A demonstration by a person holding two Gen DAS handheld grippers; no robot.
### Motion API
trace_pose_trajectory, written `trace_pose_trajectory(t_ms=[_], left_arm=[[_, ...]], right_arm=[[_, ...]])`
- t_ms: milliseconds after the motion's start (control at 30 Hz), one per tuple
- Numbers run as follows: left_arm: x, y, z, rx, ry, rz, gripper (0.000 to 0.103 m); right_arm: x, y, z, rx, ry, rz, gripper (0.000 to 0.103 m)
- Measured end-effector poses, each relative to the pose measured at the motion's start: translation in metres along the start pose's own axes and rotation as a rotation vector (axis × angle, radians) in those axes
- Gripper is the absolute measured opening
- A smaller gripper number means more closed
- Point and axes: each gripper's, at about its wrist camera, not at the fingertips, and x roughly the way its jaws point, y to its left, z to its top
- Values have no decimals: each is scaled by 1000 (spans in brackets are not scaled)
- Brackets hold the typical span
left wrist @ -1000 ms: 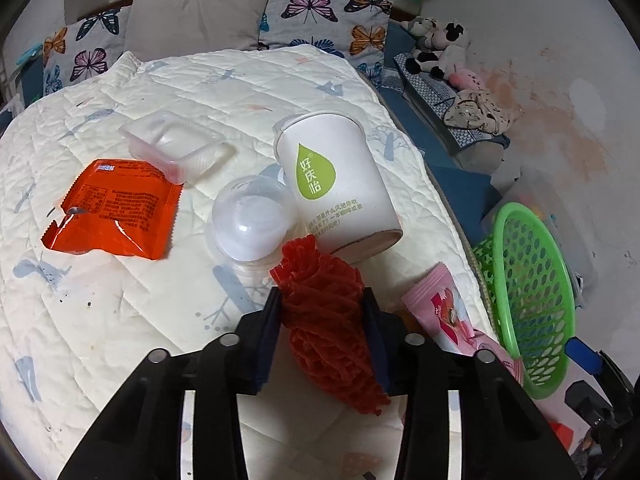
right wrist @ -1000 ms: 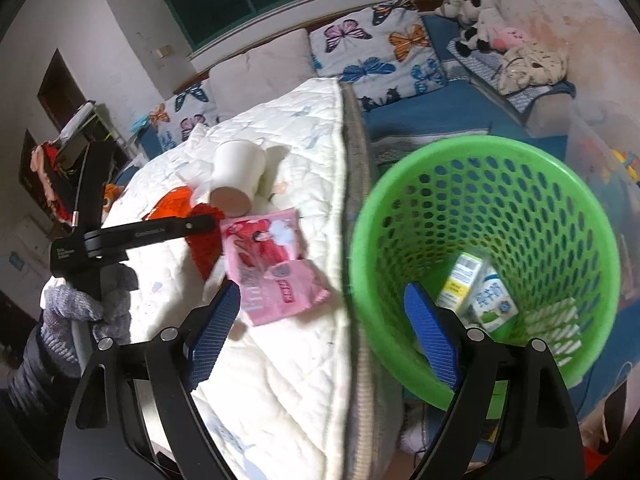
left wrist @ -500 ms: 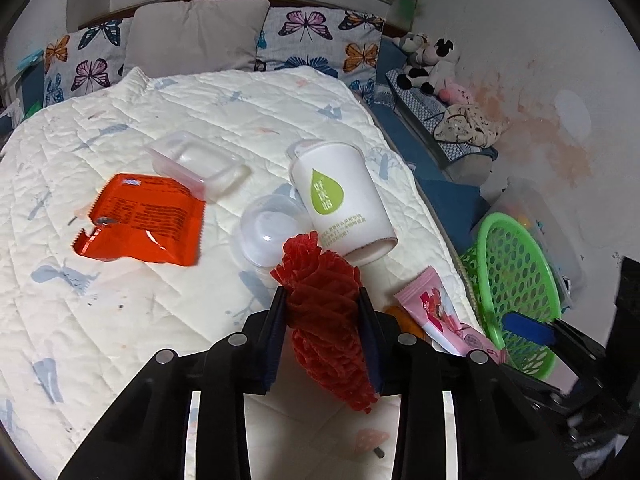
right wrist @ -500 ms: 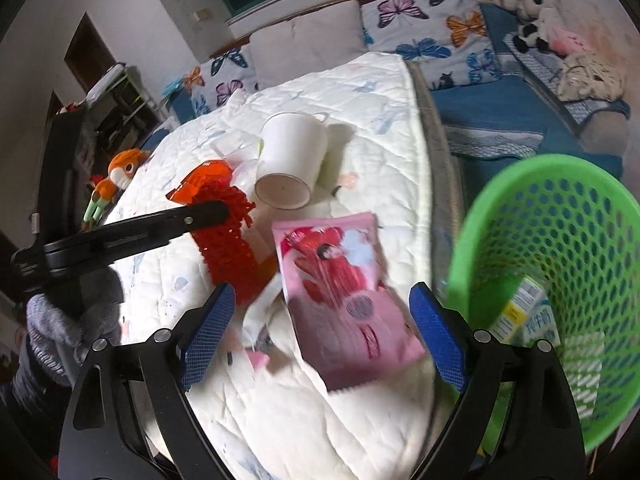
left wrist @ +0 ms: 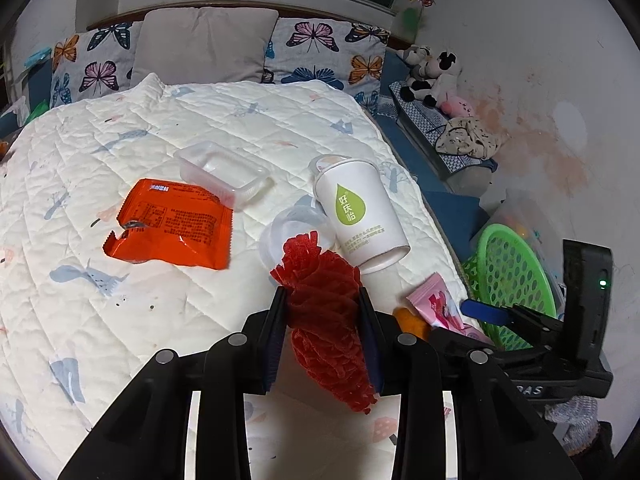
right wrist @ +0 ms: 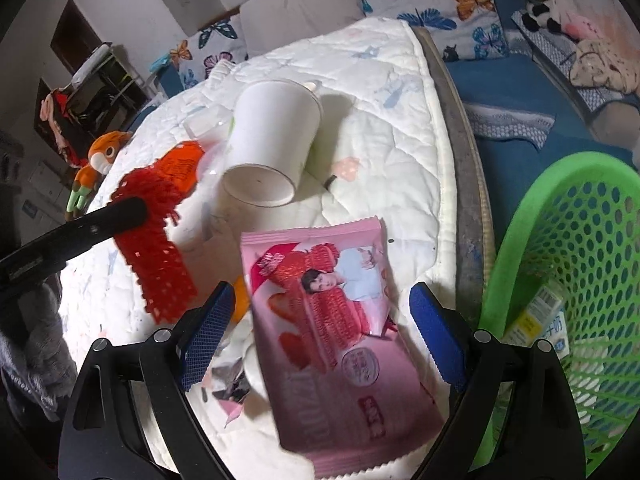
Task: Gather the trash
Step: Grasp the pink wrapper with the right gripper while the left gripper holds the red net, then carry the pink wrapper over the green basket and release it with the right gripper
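One paper cup (left wrist: pixel 360 216), one orange wrapper (left wrist: pixel 172 224), one pink wrapper (right wrist: pixel 340 320), one red net (left wrist: pixel 328 320), one clear tray (left wrist: pixel 224 172), one green basket (right wrist: pixel 580 280), two grippers.

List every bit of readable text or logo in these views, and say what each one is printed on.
"好庆怡" in a green drop: white paper cup.
"AS", the rest hidden: right gripper's black body.
Orange snack wrapper: print too small to read.
Pink wrapper: characters blurred.
Carton in green basket: unreadable.

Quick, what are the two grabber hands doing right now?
Left gripper: closed on the red foam net, lifted off the bed.
Right gripper: open, empty, jaws either side of the pink wrapper, not pressing it.
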Motion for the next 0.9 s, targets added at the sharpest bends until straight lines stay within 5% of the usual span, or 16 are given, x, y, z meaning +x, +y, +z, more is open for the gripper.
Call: trace_pose_trajectory(t_ms=[233,500,900], left_arm=[[0,2,-1,-6,2,2,33],[-3,-1,-1,3,-5,-2,33],[-20,-21,2,31,-28,-36,33]], right_arm=[[2,-1,-1,5,-5,-5,87],[-4,-1,-5,10,-26,-18,68],[-46,-3,-17,43,-138,14,65]])
